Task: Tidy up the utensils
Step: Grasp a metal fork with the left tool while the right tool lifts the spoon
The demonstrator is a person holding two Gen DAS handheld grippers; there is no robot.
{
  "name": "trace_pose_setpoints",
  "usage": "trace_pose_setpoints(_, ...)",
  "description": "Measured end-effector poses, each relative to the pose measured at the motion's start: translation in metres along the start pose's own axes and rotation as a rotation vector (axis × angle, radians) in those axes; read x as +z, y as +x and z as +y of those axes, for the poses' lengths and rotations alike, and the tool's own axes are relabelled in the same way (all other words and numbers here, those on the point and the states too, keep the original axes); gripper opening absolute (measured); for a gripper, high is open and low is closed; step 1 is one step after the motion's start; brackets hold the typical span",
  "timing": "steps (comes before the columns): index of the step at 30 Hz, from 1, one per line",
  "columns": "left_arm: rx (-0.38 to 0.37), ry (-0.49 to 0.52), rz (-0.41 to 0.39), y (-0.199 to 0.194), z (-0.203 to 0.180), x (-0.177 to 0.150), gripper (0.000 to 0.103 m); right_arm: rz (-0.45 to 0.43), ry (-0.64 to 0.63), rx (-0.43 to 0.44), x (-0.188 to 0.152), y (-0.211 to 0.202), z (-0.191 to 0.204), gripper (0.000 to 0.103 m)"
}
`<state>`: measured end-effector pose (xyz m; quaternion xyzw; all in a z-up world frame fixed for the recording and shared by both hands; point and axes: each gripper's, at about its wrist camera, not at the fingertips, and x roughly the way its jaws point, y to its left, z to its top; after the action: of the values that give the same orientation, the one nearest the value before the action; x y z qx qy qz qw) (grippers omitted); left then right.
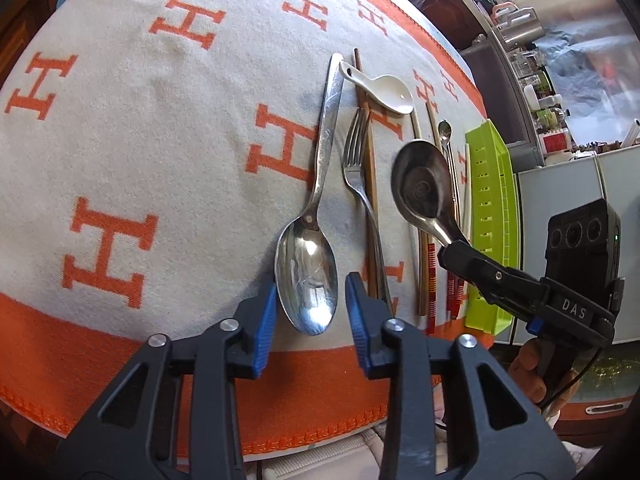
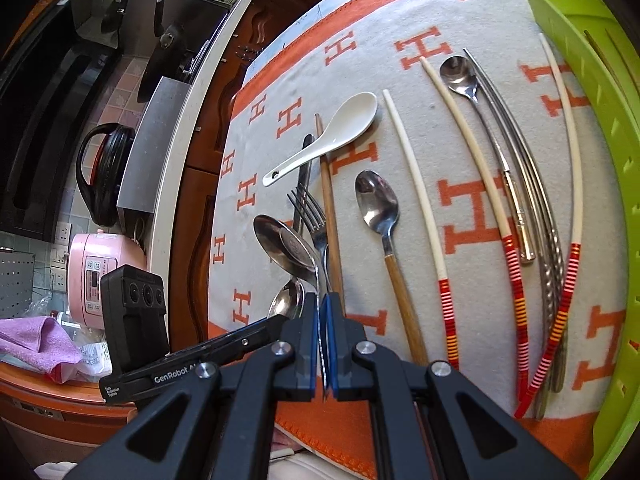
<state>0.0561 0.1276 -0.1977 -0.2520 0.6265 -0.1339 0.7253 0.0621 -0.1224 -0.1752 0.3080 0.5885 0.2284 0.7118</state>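
My right gripper [image 2: 323, 344] is shut on the handle of a steel spoon [image 2: 286, 246] and holds it above the cloth; it also shows in the left wrist view [image 1: 420, 184]. My left gripper [image 1: 310, 316] is open, its blue pads on either side of the bowl of a large steel spoon [image 1: 306, 276] lying on the cloth. A fork [image 1: 354, 156], a white ceramic spoon [image 1: 386, 90], a wooden-handled spoon [image 2: 378, 204], a small long spoon [image 2: 460, 74] and several chopsticks [image 2: 472, 152] lie on the cloth. A green tray [image 2: 580, 28] stands to the right.
A white and orange cloth [image 1: 160, 120] covers the table. The right gripper body [image 1: 520, 284] hangs over the tray's near end [image 1: 490, 208]. A pink rice cooker [image 2: 96, 272] and kitchen counter lie off the table's left edge.
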Motion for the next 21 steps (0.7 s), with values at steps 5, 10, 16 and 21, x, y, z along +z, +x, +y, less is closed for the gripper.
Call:
trace_pose_setpoints(5,-0.024,-0.045,0.028,0.012,0.000,0.005,0.008,-0.021,0.011,0.009,-0.001,-0.007,-0.004,0.004)
trace_pose_setpoints(10,-0.014,-0.096,0.012,0.017,-0.003,0.007,0.001,-0.044,0.029,0.022,-0.003,-0.017,-0.009,0.004)
trace_pose_setpoints(16,-0.006,-0.183,-0.023,0.012,0.004,0.004,0.000,-0.075,0.046,0.033,-0.006,-0.031,-0.015,0.004)
trace_pose_setpoints(21,0.017,-0.261,-0.068,0.001,0.015,0.000,0.000,-0.093,0.057,0.044,-0.009,-0.040,-0.020,0.004)
